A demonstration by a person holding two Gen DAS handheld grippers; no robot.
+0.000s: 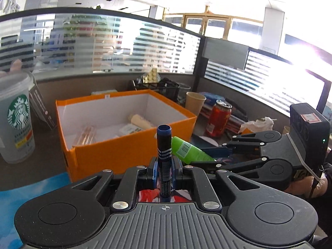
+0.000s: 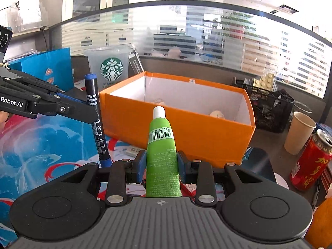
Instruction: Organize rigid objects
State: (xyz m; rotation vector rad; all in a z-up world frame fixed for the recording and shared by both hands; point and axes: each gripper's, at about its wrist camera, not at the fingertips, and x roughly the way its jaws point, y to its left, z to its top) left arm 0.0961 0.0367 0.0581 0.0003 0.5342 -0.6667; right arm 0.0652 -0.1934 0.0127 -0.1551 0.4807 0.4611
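While each claw grips, box (image 1: 132, 149) contents stay hard to identify.

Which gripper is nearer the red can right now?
Right. The right gripper, shut on the green tube, sits just left of the red can. The left gripper, holding the blue marker, is farther left, beyond the right one.
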